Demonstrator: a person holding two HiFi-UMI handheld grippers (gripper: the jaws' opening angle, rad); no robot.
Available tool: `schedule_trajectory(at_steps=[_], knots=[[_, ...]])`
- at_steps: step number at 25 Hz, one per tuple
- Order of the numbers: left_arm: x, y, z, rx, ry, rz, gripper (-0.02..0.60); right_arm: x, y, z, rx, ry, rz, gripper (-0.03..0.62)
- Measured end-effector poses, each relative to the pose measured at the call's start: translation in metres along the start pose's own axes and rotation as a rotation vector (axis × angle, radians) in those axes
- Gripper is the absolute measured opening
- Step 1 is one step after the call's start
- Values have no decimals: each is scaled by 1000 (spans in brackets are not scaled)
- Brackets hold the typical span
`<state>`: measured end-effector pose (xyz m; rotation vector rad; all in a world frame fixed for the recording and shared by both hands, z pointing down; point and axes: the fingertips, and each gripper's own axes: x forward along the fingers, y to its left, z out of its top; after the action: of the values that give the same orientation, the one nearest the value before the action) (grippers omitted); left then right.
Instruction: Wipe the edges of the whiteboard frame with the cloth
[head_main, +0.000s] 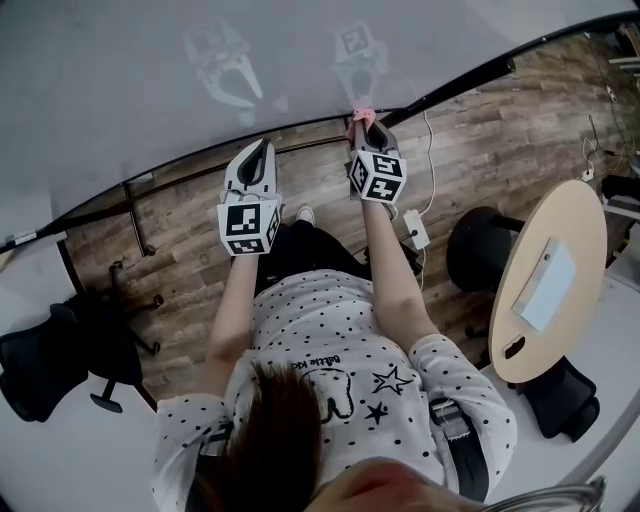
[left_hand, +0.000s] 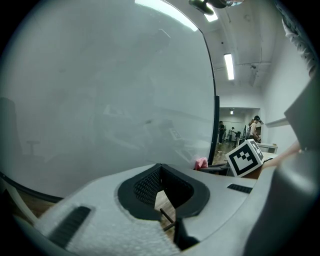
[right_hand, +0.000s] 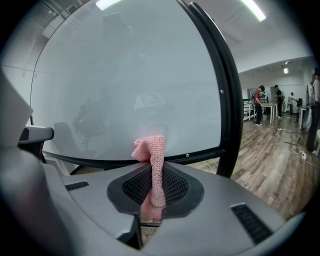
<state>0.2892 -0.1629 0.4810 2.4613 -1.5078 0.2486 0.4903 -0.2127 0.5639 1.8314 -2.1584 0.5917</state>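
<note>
The whiteboard's white face fills the upper head view, bounded by its black frame (head_main: 450, 85). A pink knitted cloth (head_main: 362, 113) is pinched in my right gripper (head_main: 365, 128) and touches the bottom edge of the frame. In the right gripper view the cloth (right_hand: 152, 160) stands up between the jaws of the gripper (right_hand: 152, 192), just in front of the lower frame bar (right_hand: 200, 152), near the corner with the upright bar (right_hand: 225, 100). My left gripper (head_main: 260, 148) hovers beside it to the left, its jaws together and holding nothing (left_hand: 162, 192).
A round wooden table (head_main: 595, 250) with a pale flat panel on it stands at the right. A black stool (head_main: 480, 250), a power strip (head_main: 415, 230) and black chairs (head_main: 50, 360) are on the wood floor. Several people (right_hand: 259, 105) stand far off.
</note>
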Motion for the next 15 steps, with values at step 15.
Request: schedule_trajectory(at_steps=[15], knots=[[-6,-5,1,0,-5,-7,15,-5,-33,3,33,-11,-73,35]])
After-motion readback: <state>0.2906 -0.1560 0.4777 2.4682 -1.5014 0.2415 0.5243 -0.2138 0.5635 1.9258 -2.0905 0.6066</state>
